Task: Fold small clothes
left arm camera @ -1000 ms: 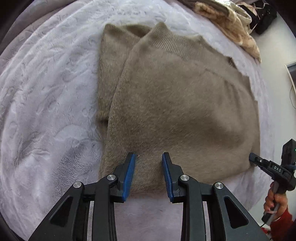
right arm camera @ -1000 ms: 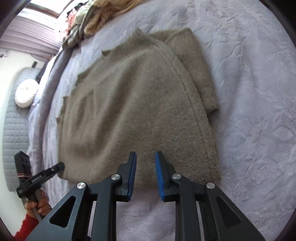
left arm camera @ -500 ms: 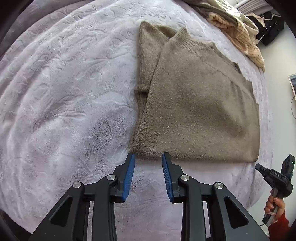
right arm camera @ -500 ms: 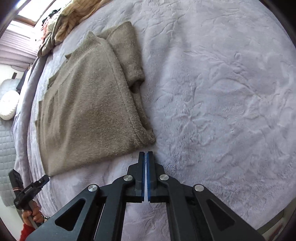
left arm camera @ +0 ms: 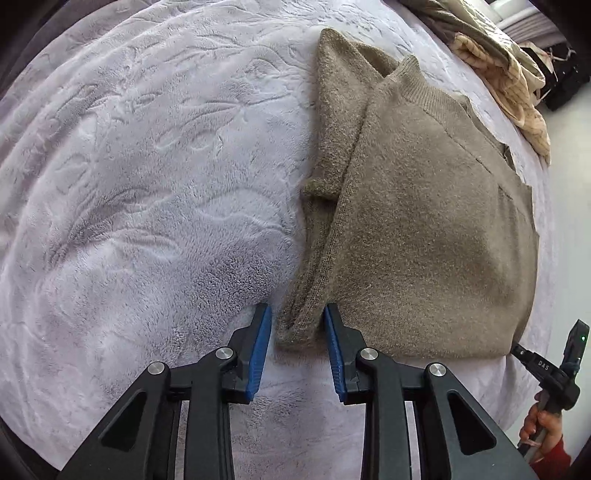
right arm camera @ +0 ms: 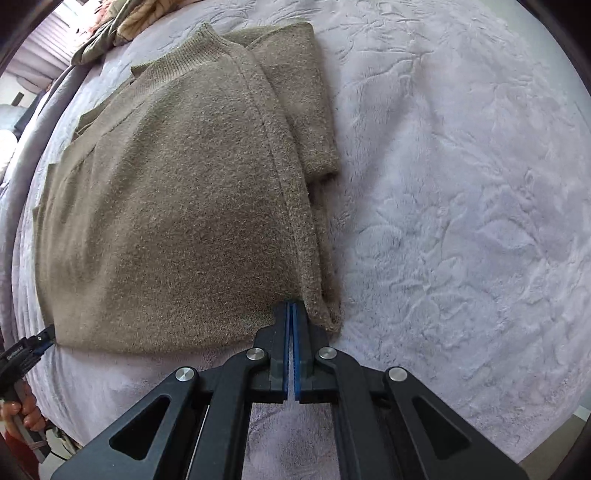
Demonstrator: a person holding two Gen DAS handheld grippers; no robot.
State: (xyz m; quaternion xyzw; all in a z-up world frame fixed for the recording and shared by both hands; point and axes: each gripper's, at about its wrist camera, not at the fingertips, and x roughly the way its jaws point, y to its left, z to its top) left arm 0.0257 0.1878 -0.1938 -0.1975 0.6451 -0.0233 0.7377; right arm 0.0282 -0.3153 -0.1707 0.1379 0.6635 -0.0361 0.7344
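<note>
A taupe knit sweater [left arm camera: 424,229] lies flat on a pale lilac plush blanket [left arm camera: 147,184], one side folded in with its sleeve along the fold. My left gripper [left arm camera: 297,314] is open, its blue pads either side of the sweater's near hem corner. In the right wrist view the sweater [right arm camera: 177,206] fills the left half. My right gripper [right arm camera: 291,306] is shut, its tips at the hem edge near the folded corner; whether cloth is pinched between them is hidden.
A pile of cream and olive clothes [left arm camera: 498,66] lies at the bed's far edge, also in the right wrist view [right arm camera: 122,26]. The blanket [right arm camera: 461,221] spreads wide beside the sweater. Each view shows the other gripper and its hand at the bed's side.
Both grippers pulled back off the sweater, then came in to its near hem. My left gripper now straddles the folded corner. My right gripper closed half a second ago and stays shut.
</note>
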